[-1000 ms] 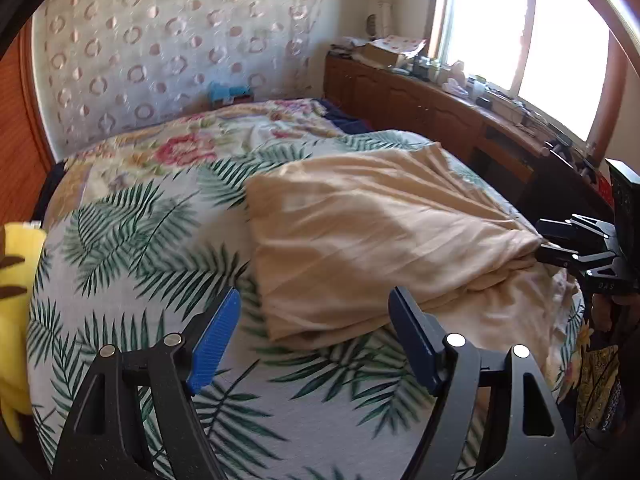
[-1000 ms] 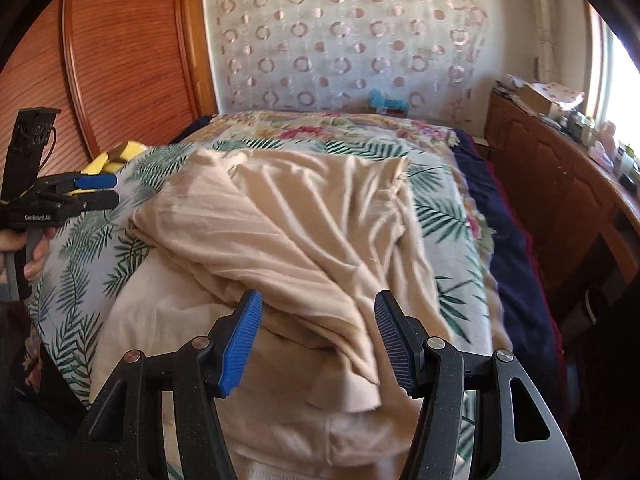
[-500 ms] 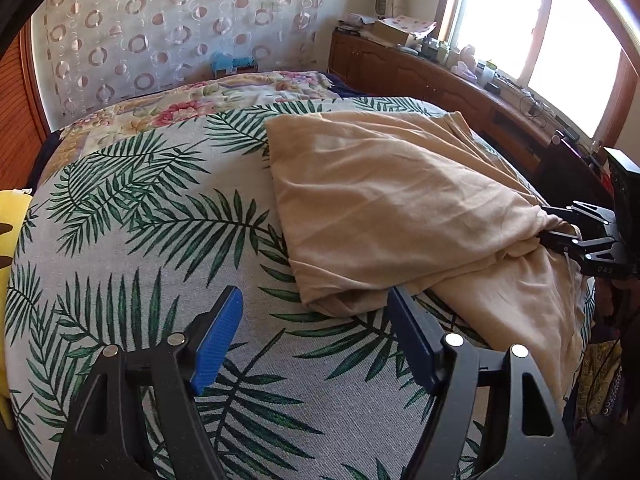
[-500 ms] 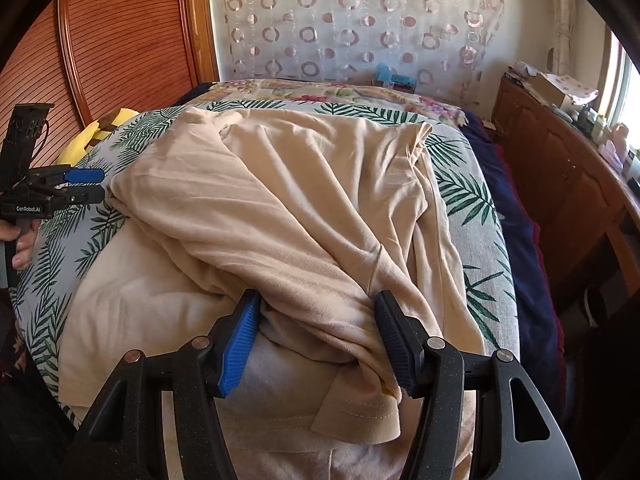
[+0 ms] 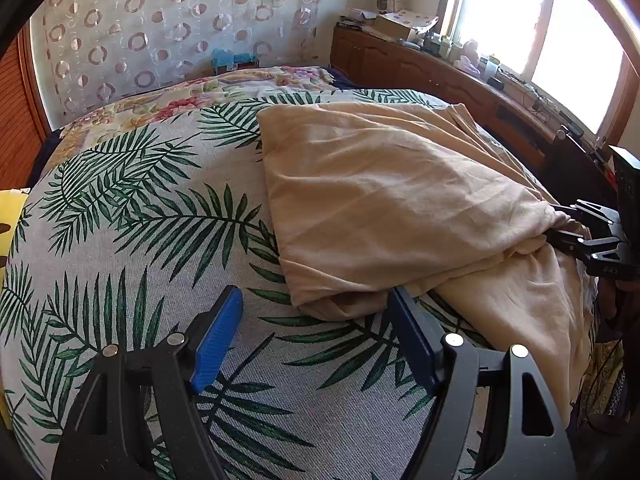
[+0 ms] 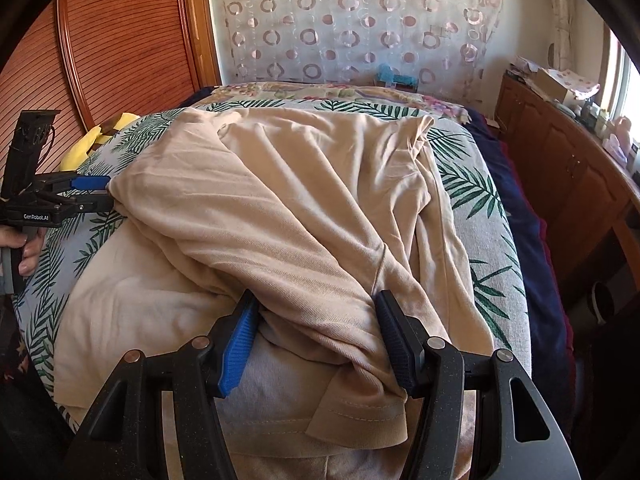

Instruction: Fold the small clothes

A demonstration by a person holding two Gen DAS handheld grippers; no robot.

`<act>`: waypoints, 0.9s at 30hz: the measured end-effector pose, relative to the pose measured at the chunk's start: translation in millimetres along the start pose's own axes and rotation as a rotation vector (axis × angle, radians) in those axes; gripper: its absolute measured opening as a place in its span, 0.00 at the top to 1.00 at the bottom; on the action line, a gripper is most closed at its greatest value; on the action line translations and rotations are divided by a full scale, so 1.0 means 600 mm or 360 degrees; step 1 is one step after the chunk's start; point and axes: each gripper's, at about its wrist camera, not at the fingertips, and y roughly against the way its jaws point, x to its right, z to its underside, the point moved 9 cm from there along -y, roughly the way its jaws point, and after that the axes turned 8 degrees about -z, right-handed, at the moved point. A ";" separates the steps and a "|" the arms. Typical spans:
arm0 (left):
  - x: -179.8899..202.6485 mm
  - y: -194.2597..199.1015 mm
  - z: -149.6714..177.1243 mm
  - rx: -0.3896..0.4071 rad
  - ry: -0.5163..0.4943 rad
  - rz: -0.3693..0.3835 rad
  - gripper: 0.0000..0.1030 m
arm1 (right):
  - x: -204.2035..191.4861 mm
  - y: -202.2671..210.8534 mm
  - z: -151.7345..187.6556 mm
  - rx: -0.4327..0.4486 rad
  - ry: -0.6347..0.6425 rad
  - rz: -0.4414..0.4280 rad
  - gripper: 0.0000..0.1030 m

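Note:
A beige garment [image 5: 384,200] lies loosely folded and rumpled on the bed; it also fills the right wrist view [image 6: 280,216]. My left gripper [image 5: 316,332] is open just short of the garment's near folded corner, with nothing between its blue pads. In the right wrist view it [image 6: 100,194] shows at the garment's left edge. My right gripper [image 6: 316,332] is open with a bunched fold of the garment lying between its pads. In the left wrist view it [image 5: 560,224] shows at the garment's right end, fabric gathered around its fingers.
The bed has a palm-leaf cover [image 5: 140,240] and a floral quilt [image 5: 200,92] at the far end. A yellow plush toy [image 6: 92,140] lies at the bed's left side. A wooden sideboard [image 5: 460,80] with clutter runs under the window. A wooden wardrobe [image 6: 120,48] stands at the left.
Both grippers have moved forward to the garment. The right gripper's open pads now straddle a bunched fold. The left gripper has closed in on the garment's near corner.

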 end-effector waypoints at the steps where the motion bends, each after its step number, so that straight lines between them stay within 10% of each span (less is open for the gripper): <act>1: 0.000 0.000 0.000 0.0001 -0.0001 -0.0001 0.26 | 0.000 0.001 0.001 0.0002 -0.0001 -0.0001 0.41; 4: 0.001 0.000 -0.001 0.0005 -0.0013 -0.0008 0.30 | 0.000 0.002 0.003 0.0010 -0.0002 0.0003 0.41; 10: 0.013 0.001 -0.011 0.0002 -0.0092 -0.0004 0.94 | 0.002 0.006 0.003 0.0025 -0.0010 -0.0001 0.41; 16: 0.030 0.045 -0.095 0.0193 -0.0100 0.0017 0.95 | 0.006 0.026 0.001 0.0118 -0.0055 -0.0055 0.83; 27: 0.146 0.047 -0.347 0.0491 -0.0284 0.0070 0.95 | 0.016 0.095 0.000 0.0307 -0.0164 -0.0117 0.87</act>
